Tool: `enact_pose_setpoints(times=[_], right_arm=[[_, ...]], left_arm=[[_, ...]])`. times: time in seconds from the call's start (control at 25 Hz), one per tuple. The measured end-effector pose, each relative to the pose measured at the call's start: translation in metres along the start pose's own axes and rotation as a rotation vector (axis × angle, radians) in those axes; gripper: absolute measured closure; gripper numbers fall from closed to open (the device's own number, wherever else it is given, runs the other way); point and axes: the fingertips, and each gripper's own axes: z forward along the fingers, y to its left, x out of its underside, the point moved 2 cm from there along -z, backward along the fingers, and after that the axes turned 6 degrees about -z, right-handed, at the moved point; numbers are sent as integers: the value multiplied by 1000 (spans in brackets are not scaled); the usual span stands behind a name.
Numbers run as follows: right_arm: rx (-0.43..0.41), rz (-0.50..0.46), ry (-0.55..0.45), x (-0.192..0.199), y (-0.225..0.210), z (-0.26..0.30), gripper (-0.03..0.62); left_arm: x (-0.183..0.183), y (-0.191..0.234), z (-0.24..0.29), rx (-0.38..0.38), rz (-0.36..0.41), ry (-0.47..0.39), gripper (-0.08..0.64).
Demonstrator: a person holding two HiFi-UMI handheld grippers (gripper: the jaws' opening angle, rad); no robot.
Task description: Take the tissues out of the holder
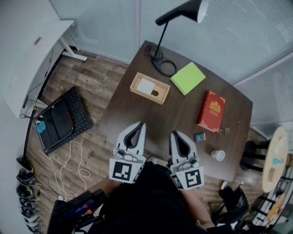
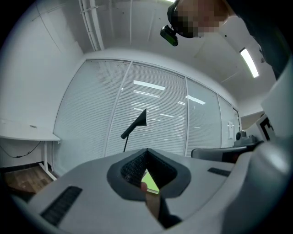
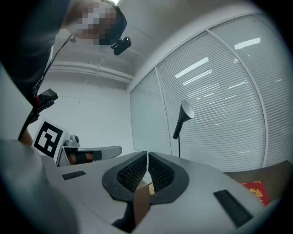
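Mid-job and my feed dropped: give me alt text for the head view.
Both claws, left claw and right claw, are shut and empty at the near edge of a dark wooden table, apart from the wooden tissue holder farther along it, tissues inside. A green pad, red book, paper cup and black desk lamp also sit there.

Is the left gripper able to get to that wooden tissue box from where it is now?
Probably yes. Only bare table lies between the left gripper and the tissue box; the green pad sits off to the side. Its jaws are shut and must open first.
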Motion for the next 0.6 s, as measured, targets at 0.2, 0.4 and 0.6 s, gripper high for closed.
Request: enact_pose_setpoints(times=[0.2,0.4,0.6], right_arm=[[2,-1,25,-5,0,60,583],[4,-1,106,10,1,116,583],[45,3,176,30,-5,156,583]], left_arm=[[-21,60,30,-15,1,-20,561],[-25,104,54,-19,-38,-25,561],[-20,127,68,28,-44,7,561]])
